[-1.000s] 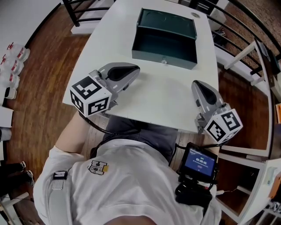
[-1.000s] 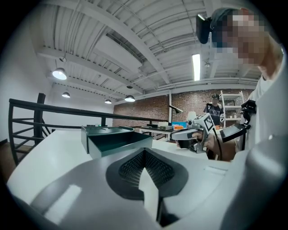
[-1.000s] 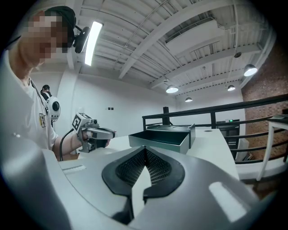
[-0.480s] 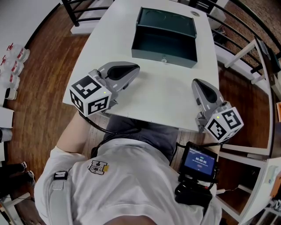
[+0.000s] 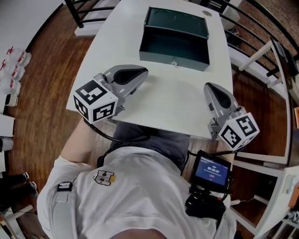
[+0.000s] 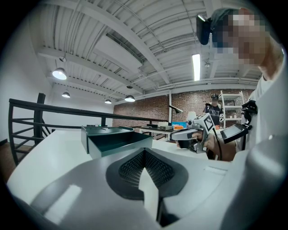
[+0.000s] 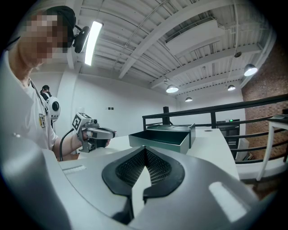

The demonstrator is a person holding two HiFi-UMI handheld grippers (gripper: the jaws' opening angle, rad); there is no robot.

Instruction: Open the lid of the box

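The dark green box (image 5: 174,50) stands at the far middle of the white table (image 5: 177,107), its lid (image 5: 177,22) thrown back behind it and its inside showing. The left gripper (image 5: 144,73) lies near the table's front left, shut, pointing toward the box and well short of it. At the front right edge the right gripper (image 5: 208,88) is shut too, with nothing in it. In the left gripper view, the box (image 6: 114,139) sits beyond the closed left gripper (image 6: 144,151), with the right gripper (image 6: 191,134) off to the side. The right gripper view shows the box (image 7: 162,137) past the closed right gripper (image 7: 145,150).
A black railing (image 5: 84,14) runs behind and beside the table. White frames (image 5: 261,51) stand to the right over the wood floor. A small lit screen (image 5: 212,171) hangs at the person's waist. Another person (image 6: 215,108) stands far off.
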